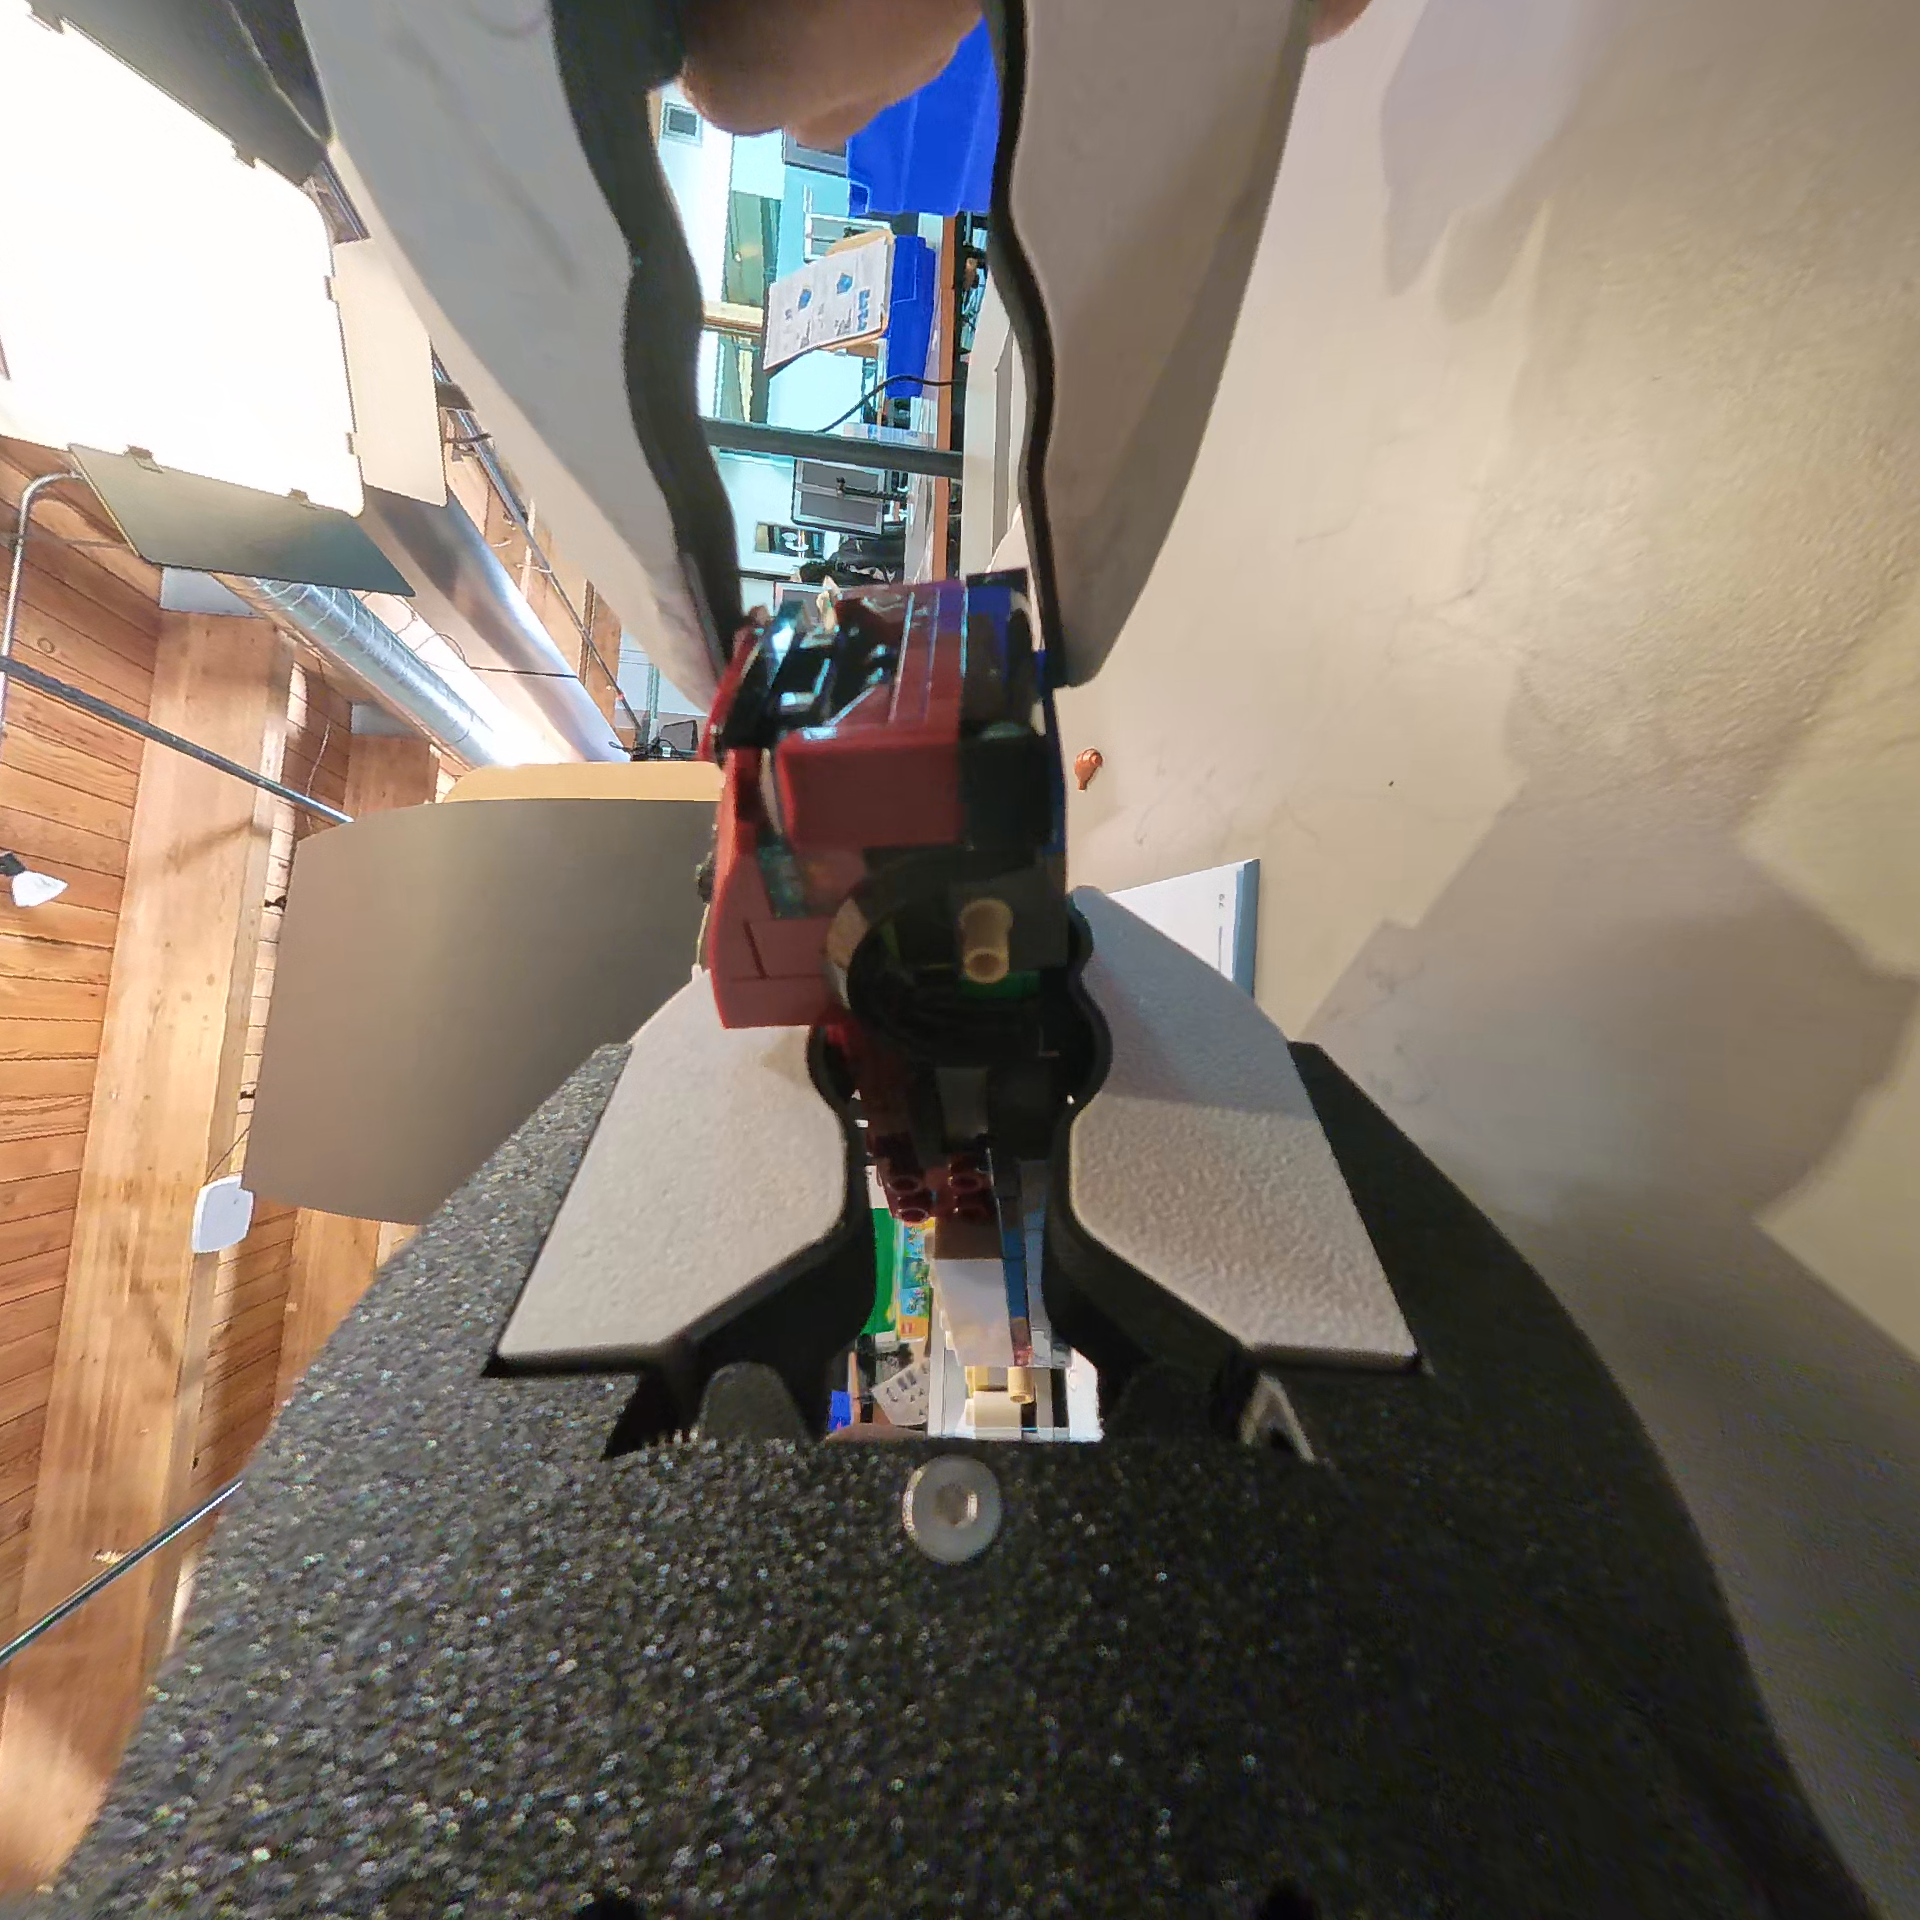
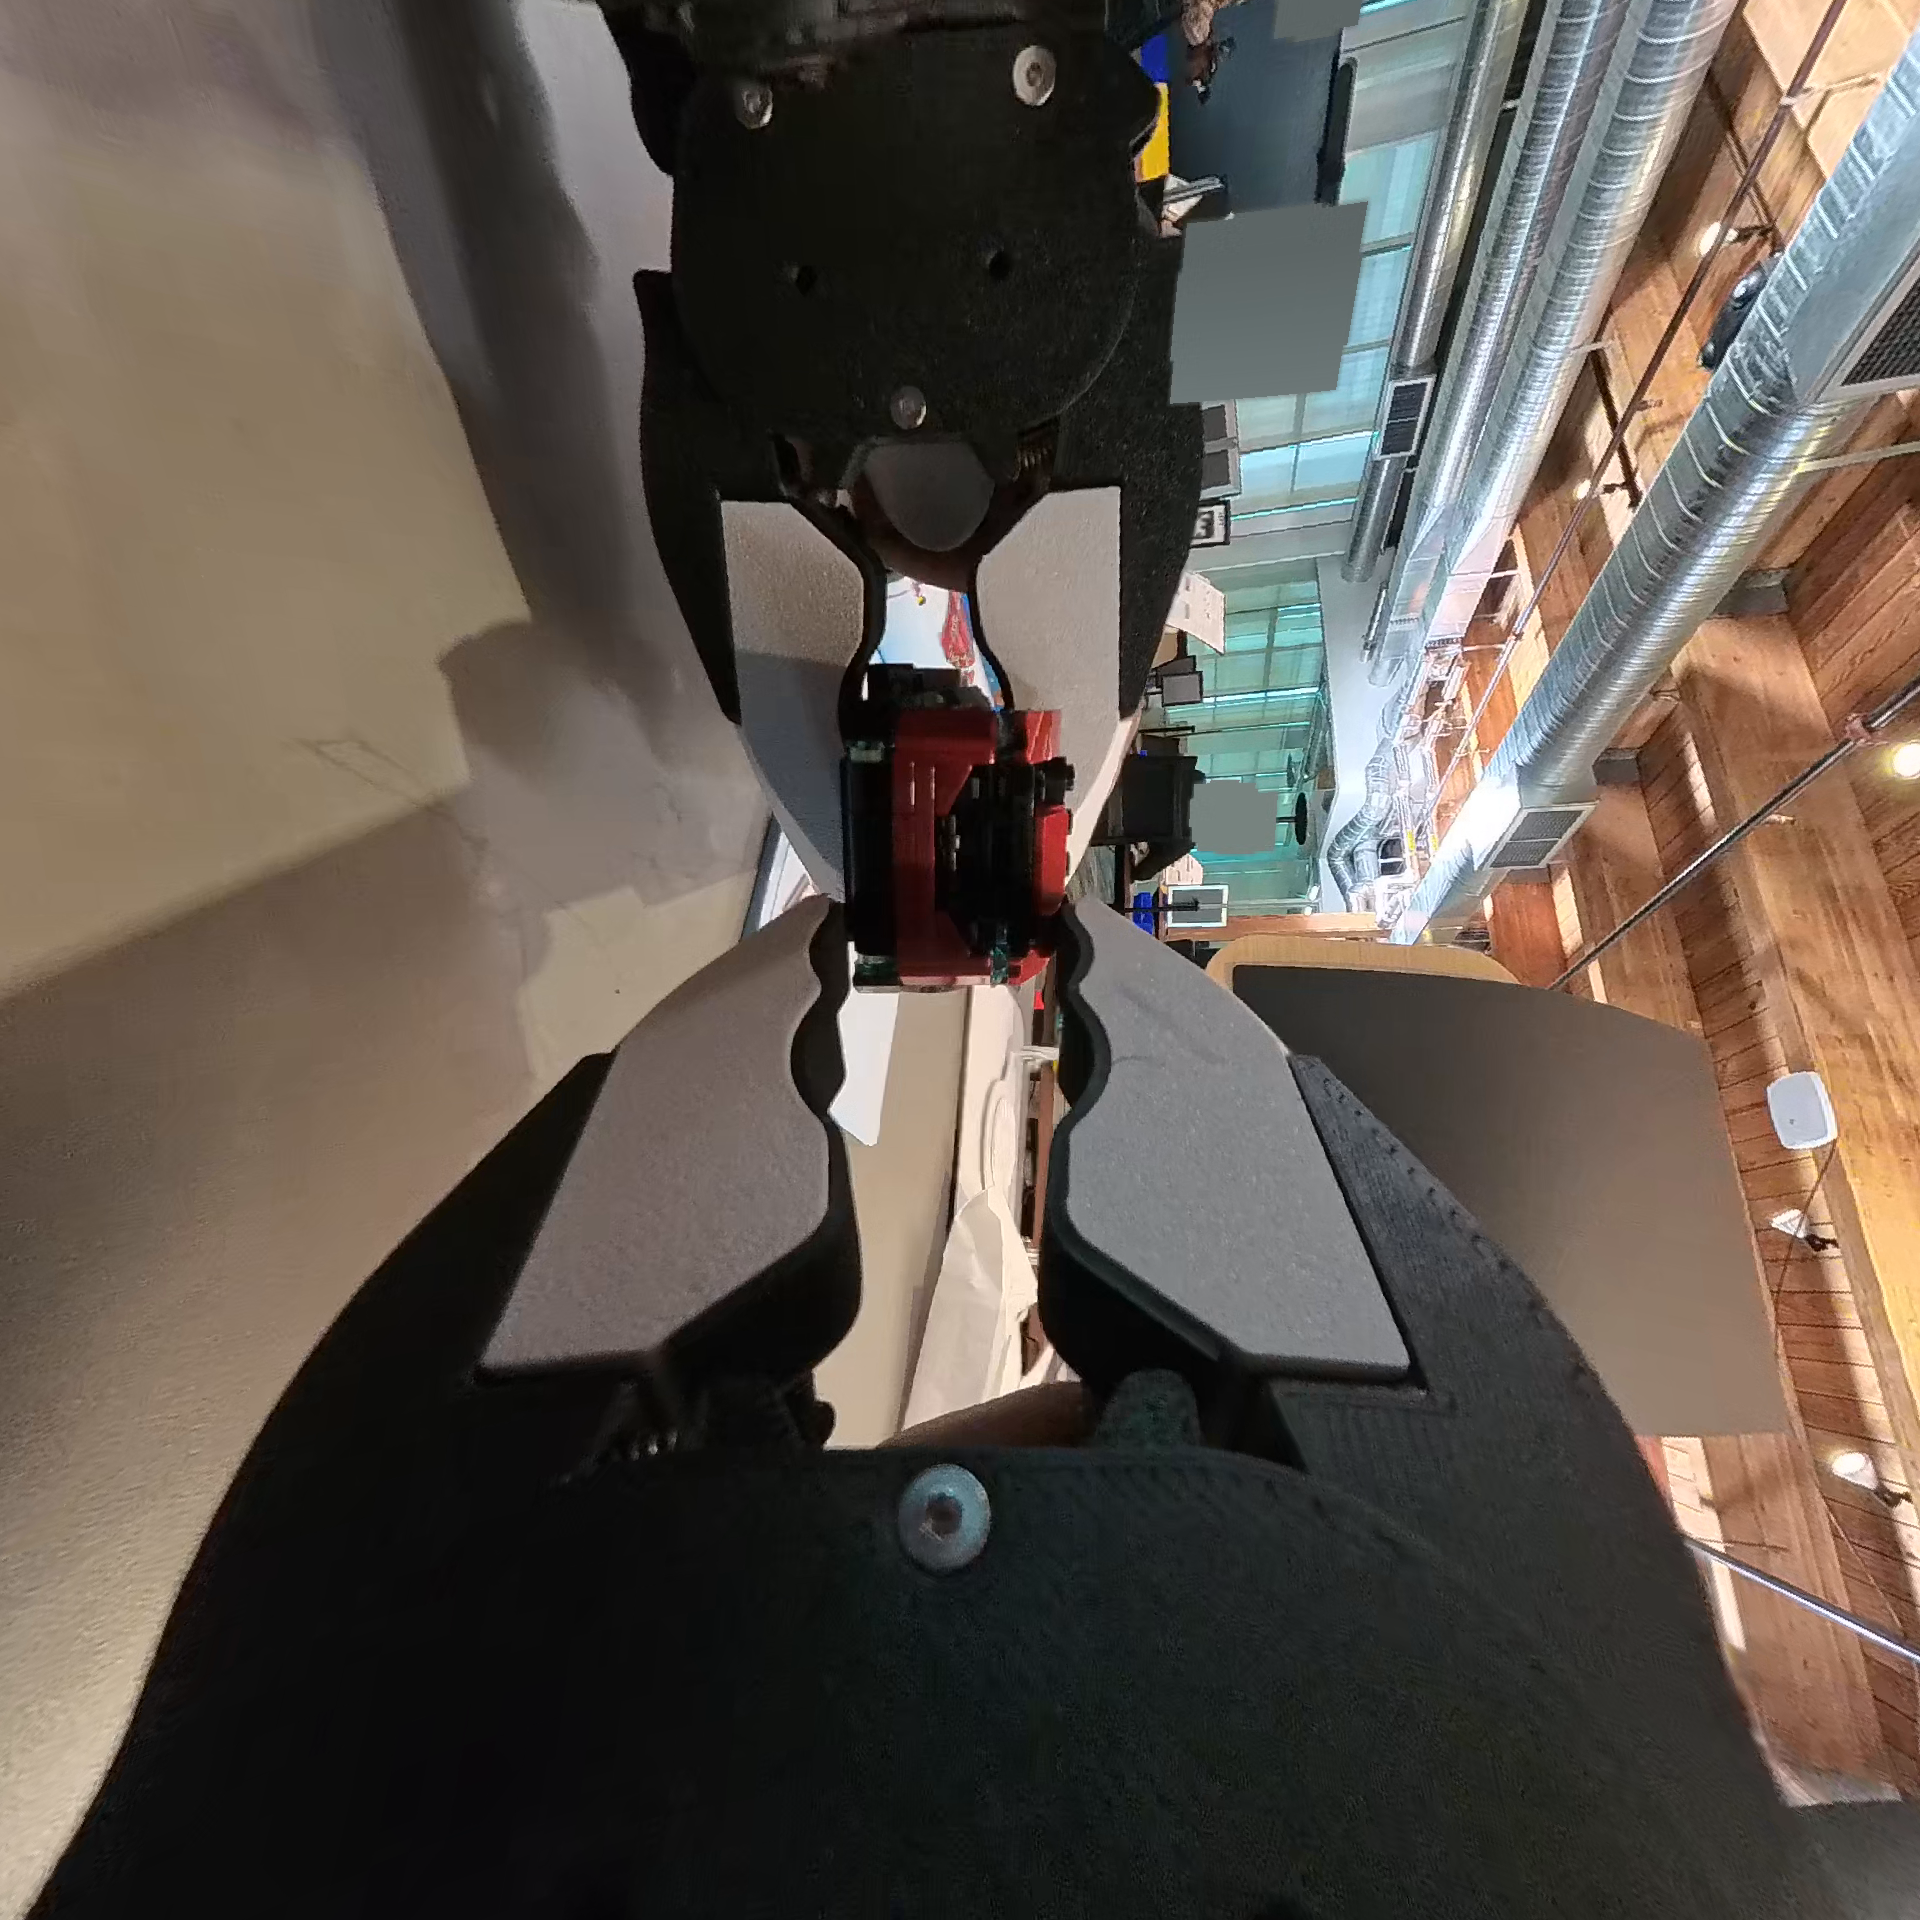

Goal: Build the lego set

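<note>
1. the dark red toy-brick car, with black parts and a tan axle pin poking out of an empty wheel arch, is up in the air between the two grippers, which face each other nose to nose. it rests on nothing else.
2. the left gripper pinches one end of the car. the body sits deep between its fingers, and both black pads look pressed against the car's sides.
3. the right gripper clamps the opposite end. its fingertips flank the car's near corners and appear to touch on both sides. the left wrist view shows the same pair closing in from above on the car's far end.
4. in the right wrist view the car fills the gap between the two pairs of fingers, with the left gripper's black body above it.
5. a person's thumb shows at the top edge, behind the right gripper.
6. a cream surface runs beside the car. on it are a small brown piece and a white sheet, both apart from the grippers.
7. farther off stand a grey chair back, a wooden wall and metal ducts.
</note>
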`<state>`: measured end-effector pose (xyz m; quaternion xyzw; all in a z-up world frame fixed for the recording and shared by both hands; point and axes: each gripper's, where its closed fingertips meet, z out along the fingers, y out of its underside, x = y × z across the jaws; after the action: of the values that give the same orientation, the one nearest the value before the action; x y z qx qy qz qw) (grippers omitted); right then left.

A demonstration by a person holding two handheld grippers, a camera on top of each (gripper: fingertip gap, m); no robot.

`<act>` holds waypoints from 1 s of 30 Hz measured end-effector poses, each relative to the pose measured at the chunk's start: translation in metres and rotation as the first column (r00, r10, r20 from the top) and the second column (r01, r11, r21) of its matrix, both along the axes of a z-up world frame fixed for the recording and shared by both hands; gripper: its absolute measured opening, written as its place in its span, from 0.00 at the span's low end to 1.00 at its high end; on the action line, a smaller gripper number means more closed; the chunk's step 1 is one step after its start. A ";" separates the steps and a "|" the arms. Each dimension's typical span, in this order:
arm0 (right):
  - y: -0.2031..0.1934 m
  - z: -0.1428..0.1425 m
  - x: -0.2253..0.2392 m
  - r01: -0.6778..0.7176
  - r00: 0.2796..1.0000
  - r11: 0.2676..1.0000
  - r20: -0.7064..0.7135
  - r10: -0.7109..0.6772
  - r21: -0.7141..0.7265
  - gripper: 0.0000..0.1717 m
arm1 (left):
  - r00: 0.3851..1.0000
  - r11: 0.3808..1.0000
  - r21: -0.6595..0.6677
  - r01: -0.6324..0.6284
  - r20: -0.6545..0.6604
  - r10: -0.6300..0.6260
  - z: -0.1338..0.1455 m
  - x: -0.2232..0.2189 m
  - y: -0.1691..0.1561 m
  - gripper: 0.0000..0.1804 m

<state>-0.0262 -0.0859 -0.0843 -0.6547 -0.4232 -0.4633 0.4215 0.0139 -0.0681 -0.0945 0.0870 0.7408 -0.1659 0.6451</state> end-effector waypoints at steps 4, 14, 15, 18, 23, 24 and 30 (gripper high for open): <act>0.000 -0.001 0.000 -0.004 1.000 1.000 -0.013 0.003 -0.011 0.22 | 1.000 1.000 0.002 0.003 -0.007 -0.003 -0.003 0.000 0.000 0.19; -0.002 -0.002 -0.001 -0.018 0.998 0.999 -0.058 0.016 -0.045 0.22 | 1.000 1.000 0.013 0.014 -0.021 -0.013 -0.006 -0.002 -0.003 0.19; -0.002 -0.002 -0.001 -0.019 0.998 0.999 -0.061 0.016 -0.047 0.22 | 1.000 1.000 0.013 0.014 -0.023 -0.014 -0.007 -0.002 -0.004 0.19; -0.002 -0.004 -0.002 -0.023 0.997 0.998 -0.069 0.019 -0.059 0.22 | 0.999 1.000 0.017 0.015 -0.032 -0.014 -0.009 -0.002 -0.004 0.19; -0.003 -0.006 -0.002 -0.030 0.997 0.997 -0.080 0.023 -0.077 0.22 | 0.999 1.000 0.024 0.017 -0.043 -0.016 -0.012 -0.003 -0.006 0.19; -0.003 -0.006 -0.002 -0.030 0.996 0.996 -0.080 0.024 -0.079 0.22 | 0.999 1.000 0.026 0.017 -0.043 -0.015 -0.013 -0.003 -0.005 0.19; -0.004 -0.008 -0.002 -0.028 0.996 0.995 -0.086 0.020 -0.092 0.22 | 0.999 1.000 0.025 0.018 -0.050 -0.016 -0.015 -0.004 -0.006 0.19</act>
<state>-0.0279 -0.0894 -0.0919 -0.6877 -0.4338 -0.4097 0.4136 0.0100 -0.0744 -0.1095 0.0973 0.7578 -0.1642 0.6239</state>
